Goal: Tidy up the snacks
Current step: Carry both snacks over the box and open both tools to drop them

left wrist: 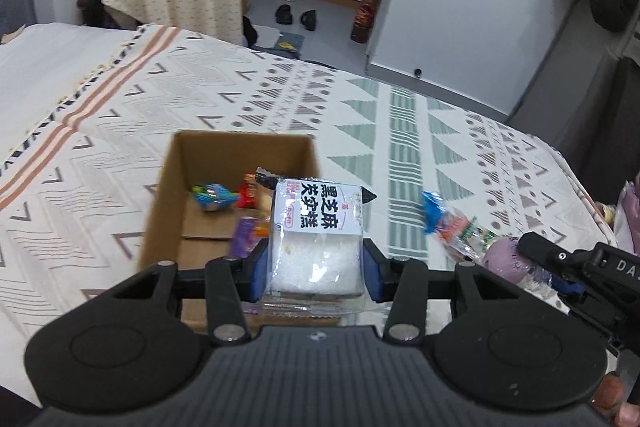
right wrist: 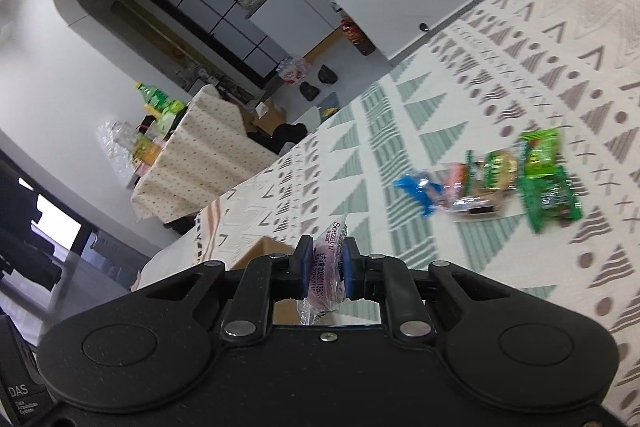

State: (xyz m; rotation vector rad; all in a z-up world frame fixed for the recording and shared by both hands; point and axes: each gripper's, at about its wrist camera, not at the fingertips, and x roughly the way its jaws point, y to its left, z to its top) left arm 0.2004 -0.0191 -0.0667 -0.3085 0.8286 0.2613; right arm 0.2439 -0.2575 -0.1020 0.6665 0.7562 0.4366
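My left gripper (left wrist: 316,267) is pinching a clear-wrapped white rice cake packet with a white label printed in black characters (left wrist: 316,247), its blue pads pressed against both sides of the wrapper. I hold that packet just above the near right corner of an open brown cardboard box (left wrist: 176,195), which sits on a bed covered with a cream blanket patterned in grey and green triangles (left wrist: 400,131). Inside the box lie a small blue-wrapped sweet (left wrist: 212,195), a red-wrapped snack (left wrist: 248,197) and a purple packet (left wrist: 245,241), partly hidden behind my gripper. My right gripper (right wrist: 325,269) is closed tight on a clear wrapper holding a round purple pastry (right wrist: 326,275), held edge-on between its blue pads; in the left view it hangs just to the right of my left gripper. Farther out on the blanket, well apart from the box, a loose cluster of snacks remains: a blue-wrapped candy (right wrist: 418,189), a clear packet with a brown bun and green print (right wrist: 482,187), and a bright green packet (right wrist: 546,179), all lying close together and blurred. A corner of the box (right wrist: 262,253) shows just left of my right gripper.
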